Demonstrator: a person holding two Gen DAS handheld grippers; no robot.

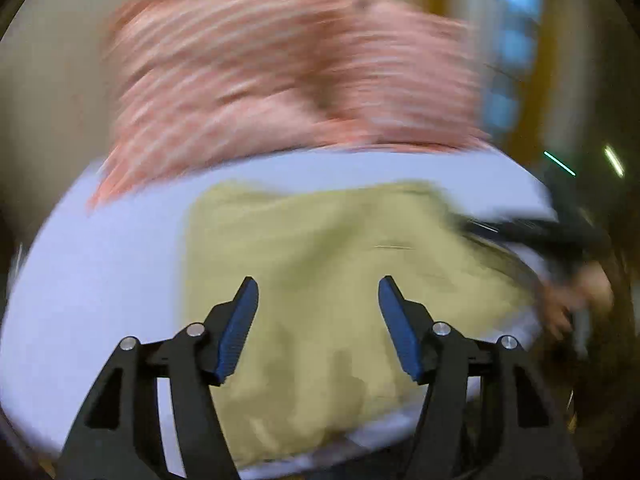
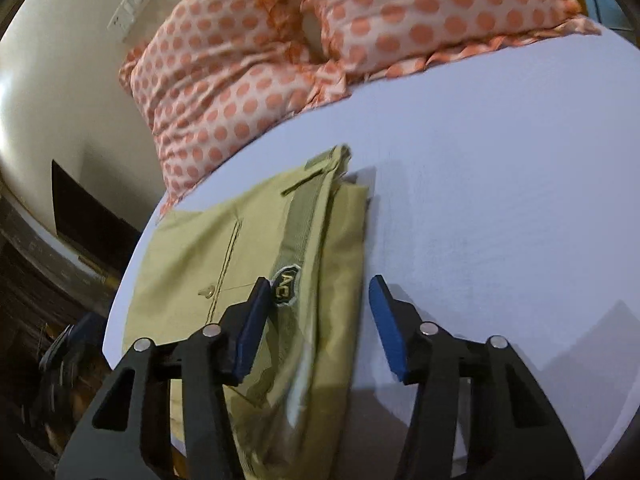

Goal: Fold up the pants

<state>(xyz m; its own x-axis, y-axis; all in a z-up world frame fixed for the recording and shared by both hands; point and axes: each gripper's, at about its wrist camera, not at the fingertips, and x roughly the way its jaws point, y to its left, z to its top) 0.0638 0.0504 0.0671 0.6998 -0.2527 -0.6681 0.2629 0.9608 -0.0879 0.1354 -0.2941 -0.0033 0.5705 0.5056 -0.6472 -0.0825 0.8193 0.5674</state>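
Olive-yellow pants (image 2: 256, 256) lie folded into a compact stack on a pale lavender bed sheet (image 2: 500, 200), waistband and a label showing. In the blurred left wrist view the pants (image 1: 340, 272) lie just beyond my left gripper (image 1: 318, 292), which is open and holds nothing. My right gripper (image 2: 320, 292) is open and empty, its jaws straddling the right edge of the stack from above. The other gripper and a hand (image 1: 576, 288) show blurred at the right of the left wrist view.
Two orange polka-dot pillows (image 2: 288, 52) rest at the head of the bed; they also show in the left wrist view (image 1: 288, 80). A cream wall with a switch plate (image 2: 130, 8) stands behind. A dark panel (image 2: 88, 212) and dark floor lie left of the bed.
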